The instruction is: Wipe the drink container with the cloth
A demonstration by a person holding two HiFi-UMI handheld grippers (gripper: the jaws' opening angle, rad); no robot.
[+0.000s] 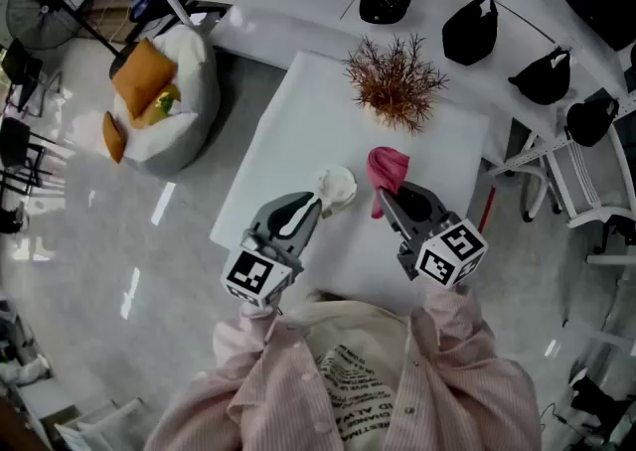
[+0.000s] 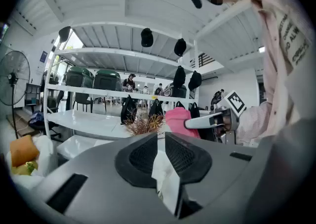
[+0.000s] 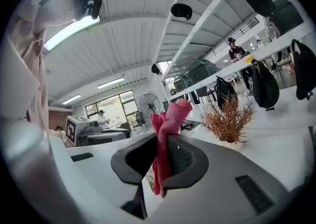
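Left gripper (image 1: 320,203) jaws nearly together, clamped on the white drink container (image 1: 338,185). Right gripper (image 1: 383,197) clenched on the pink cloth (image 1: 388,169). Both are lifted above the white table (image 1: 298,131), cloth just beside the container.

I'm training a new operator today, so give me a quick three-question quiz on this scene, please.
1. True or false: the right tongs grip a pink cloth.
2. What do the left tongs hold? A) a green bottle B) a white object C) nothing
3. Fill in: on the white table, beyond both tongs, stands a dried ____.
Key: 1 true; 2 B; 3 plant.
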